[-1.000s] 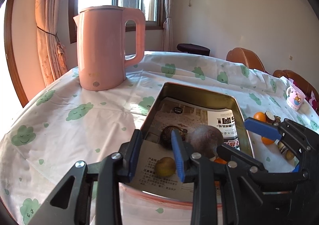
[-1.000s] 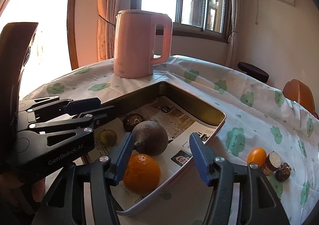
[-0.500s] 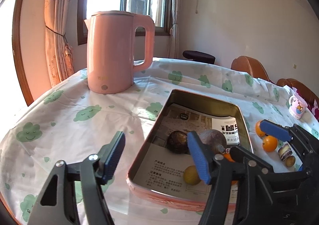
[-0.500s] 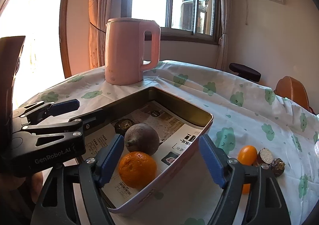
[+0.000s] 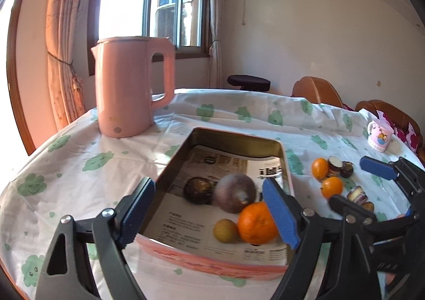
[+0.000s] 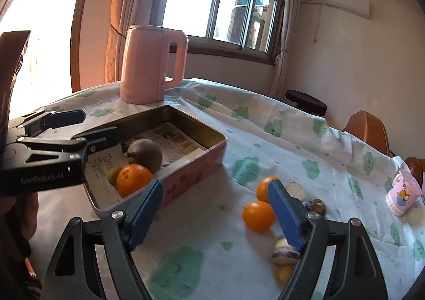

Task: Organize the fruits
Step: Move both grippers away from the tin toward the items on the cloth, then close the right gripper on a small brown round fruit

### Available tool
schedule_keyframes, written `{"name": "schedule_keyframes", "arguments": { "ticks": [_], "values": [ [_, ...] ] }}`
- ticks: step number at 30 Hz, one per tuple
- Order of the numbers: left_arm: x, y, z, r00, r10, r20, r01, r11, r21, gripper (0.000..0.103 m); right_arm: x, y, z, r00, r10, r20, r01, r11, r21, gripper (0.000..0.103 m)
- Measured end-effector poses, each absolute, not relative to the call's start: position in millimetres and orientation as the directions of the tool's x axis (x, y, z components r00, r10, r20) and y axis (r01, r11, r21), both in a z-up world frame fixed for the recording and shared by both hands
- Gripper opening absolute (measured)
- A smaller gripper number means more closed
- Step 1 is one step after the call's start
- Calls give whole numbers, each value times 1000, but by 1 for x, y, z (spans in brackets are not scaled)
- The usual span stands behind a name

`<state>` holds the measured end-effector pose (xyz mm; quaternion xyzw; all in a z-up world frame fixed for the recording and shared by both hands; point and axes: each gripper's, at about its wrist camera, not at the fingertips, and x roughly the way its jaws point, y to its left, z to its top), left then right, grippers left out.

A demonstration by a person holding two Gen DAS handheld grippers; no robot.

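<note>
A paper-lined tin tray (image 5: 284,156) (image 6: 196,167) holds a big orange (image 5: 255,223) (image 6: 132,179), a purple-brown round fruit (image 5: 233,195) (image 6: 146,151), a dark round fruit (image 5: 198,189) and a small yellow-green fruit (image 5: 225,230) (image 6: 113,175). My left gripper (image 5: 209,213) is open and empty above the tray's near end. My right gripper (image 6: 215,212) is open and empty over the cloth right of the tray. Two small oranges (image 6: 259,216) (image 6: 264,188) (image 5: 331,187) (image 5: 319,167) and small cut fruit pieces (image 6: 285,254) (image 5: 357,195) lie on the cloth by its right finger.
A pink kettle (image 5: 127,87) (image 6: 151,66) stands behind the tray. A small pink cup (image 5: 379,136) (image 6: 402,195) is at the far right. Wooden chairs (image 5: 316,90) stand beyond the table's far edge. The left gripper's body (image 6: 45,156) shows left of the tray.
My left gripper opened wide and drew back from the tray. My right gripper moved right, off the tray, to over the cloth near the small oranges.
</note>
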<state>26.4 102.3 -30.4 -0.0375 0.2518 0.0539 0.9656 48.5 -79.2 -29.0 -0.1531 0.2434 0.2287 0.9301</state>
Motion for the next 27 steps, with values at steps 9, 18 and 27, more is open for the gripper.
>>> {"name": "schedule_keyframes", "arguments": {
  "ticks": [9, 18, 27],
  "values": [
    [31, 43, -25, 870, 0, -494, -3, 1000, -4, 94, 53, -174, -44, 766, 211, -607, -383, 909, -167, 78],
    [44, -5, -32, 842, -61, -537, 95, 995, 36, 94, 69, -178, -58, 655, 283, -700, -457, 887, -69, 56],
    [54, -19, -36, 819, -102, -564, 140, 990, 25, 94, 72, -174, -67, 597, 297, -746, -494, 868, -49, 28]
  ]
}}
